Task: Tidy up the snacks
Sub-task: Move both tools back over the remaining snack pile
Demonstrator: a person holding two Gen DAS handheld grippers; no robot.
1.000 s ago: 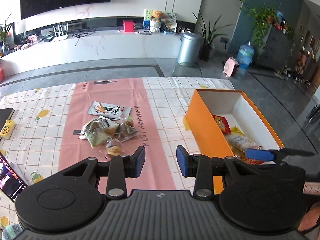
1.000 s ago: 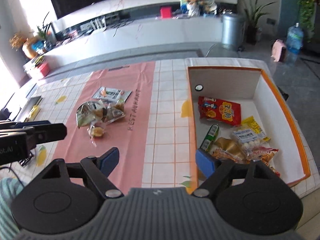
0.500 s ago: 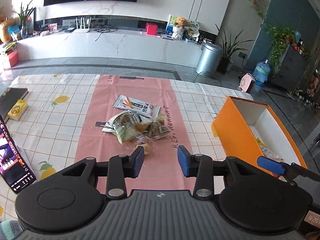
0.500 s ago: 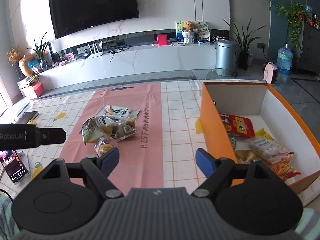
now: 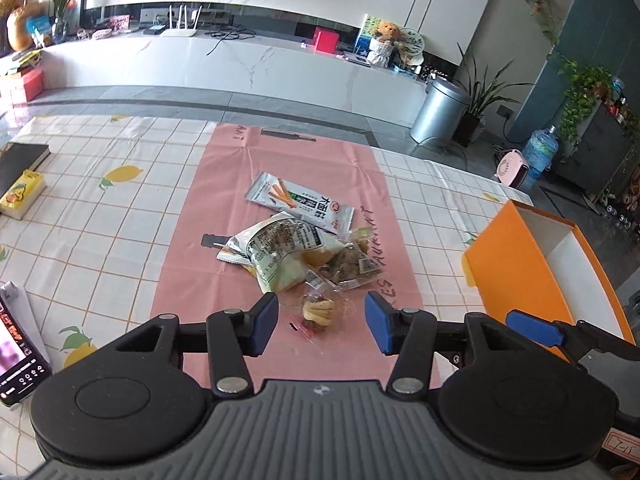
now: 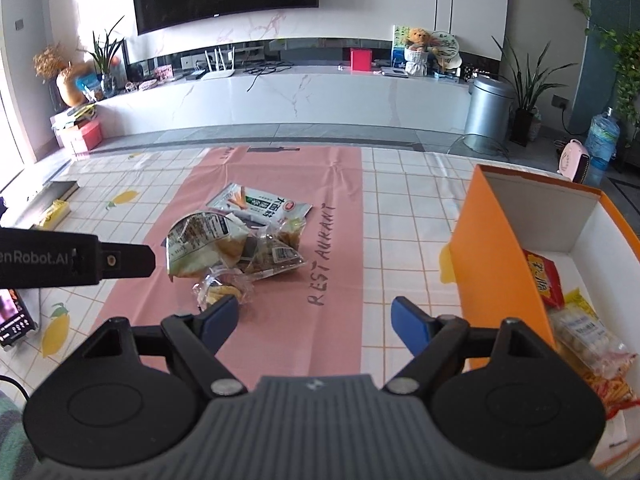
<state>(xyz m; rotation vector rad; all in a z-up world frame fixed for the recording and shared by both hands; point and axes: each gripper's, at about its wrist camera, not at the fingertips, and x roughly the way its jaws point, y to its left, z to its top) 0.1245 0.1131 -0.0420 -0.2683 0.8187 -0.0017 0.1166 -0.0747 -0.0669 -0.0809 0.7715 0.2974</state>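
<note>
A heap of snack packets lies on the pink runner: a silver stick-snack packet (image 5: 298, 202), a green-and-white bag (image 5: 284, 254), a clear bag of brown pieces (image 5: 354, 262) and a small clear pastry packet (image 5: 318, 312). My left gripper (image 5: 321, 322) hovers over the small pastry packet, jaws opening, pads not touching it. My right gripper (image 6: 314, 320) is open and empty over the runner, right of the heap (image 6: 224, 248). The orange box (image 6: 500, 248) at the right holds a red packet (image 6: 544, 280) and several other snacks.
A phone (image 5: 16, 348) stands at the near left table edge. A yellow carton (image 5: 22, 194) and a dark book (image 5: 20, 158) lie at the far left. The table's far edge drops to a grey floor with a metal bin (image 5: 438, 110).
Both grippers moved left and lower, away from the orange box and toward the heap. The left jaws have widened and now frame the small pastry packet.
</note>
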